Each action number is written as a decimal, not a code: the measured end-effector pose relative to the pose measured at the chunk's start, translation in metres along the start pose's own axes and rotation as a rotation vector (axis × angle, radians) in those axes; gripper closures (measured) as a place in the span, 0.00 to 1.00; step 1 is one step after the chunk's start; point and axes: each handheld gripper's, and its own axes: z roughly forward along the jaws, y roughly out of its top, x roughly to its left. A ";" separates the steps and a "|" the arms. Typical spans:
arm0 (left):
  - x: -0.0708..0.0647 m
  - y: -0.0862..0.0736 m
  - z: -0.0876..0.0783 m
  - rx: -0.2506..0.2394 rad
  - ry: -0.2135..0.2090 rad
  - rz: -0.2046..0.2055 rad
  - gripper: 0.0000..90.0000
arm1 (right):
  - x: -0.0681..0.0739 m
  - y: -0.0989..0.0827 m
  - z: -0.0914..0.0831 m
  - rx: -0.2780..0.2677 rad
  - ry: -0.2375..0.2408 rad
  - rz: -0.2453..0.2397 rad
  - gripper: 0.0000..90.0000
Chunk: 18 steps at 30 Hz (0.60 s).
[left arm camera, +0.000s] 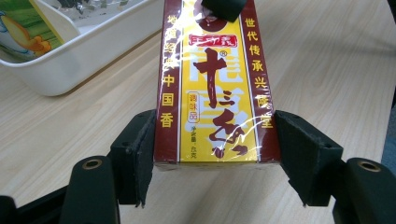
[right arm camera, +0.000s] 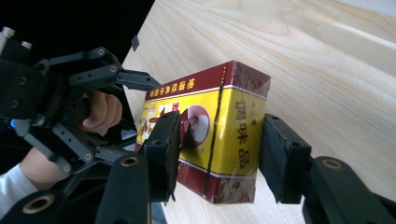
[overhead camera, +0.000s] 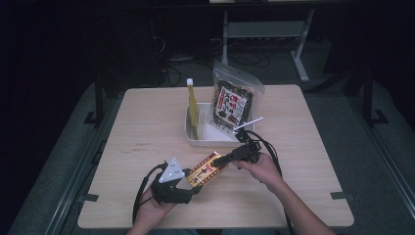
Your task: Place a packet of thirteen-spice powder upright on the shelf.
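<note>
A yellow and maroon box (overhead camera: 208, 170) printed with Chinese characters is held just above the table, near its front middle. My left gripper (overhead camera: 193, 182) is shut on the box's near end. In the left gripper view both pads press the long sides of the box (left arm camera: 212, 93), with the left gripper (left arm camera: 212, 158) squarely around it. My right gripper (overhead camera: 219, 160) straddles the far end across the box's thickness. In the right gripper view the box (right arm camera: 219, 126) sits between the right gripper (right arm camera: 217, 154) jaws, with a gap at one pad. One of its fingertips (left arm camera: 217, 7) hovers over the top face.
Behind the box stands a white tray (overhead camera: 193, 139) holding a tall yellow bottle (overhead camera: 192, 105), a leaning seaweed bag (overhead camera: 234, 100) and a white stick (overhead camera: 248, 123). The tray's wall (left arm camera: 79, 56) is close on the left. Bare wood table (overhead camera: 147, 127) lies to the left.
</note>
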 end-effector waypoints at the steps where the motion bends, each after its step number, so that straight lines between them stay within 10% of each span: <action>1: 0.001 0.000 0.000 0.000 -0.003 -0.005 0.37 | 0.003 0.001 -0.002 -0.003 -0.003 -0.006 0.59; 13: 0.004 -0.003 0.005 0.025 -0.006 0.000 0.35 | 0.019 0.008 -0.012 -0.020 0.027 0.041 0.73; 18: 0.007 -0.005 0.006 0.023 -0.006 -0.020 0.34 | 0.038 0.014 -0.011 -0.017 -0.035 0.006 0.75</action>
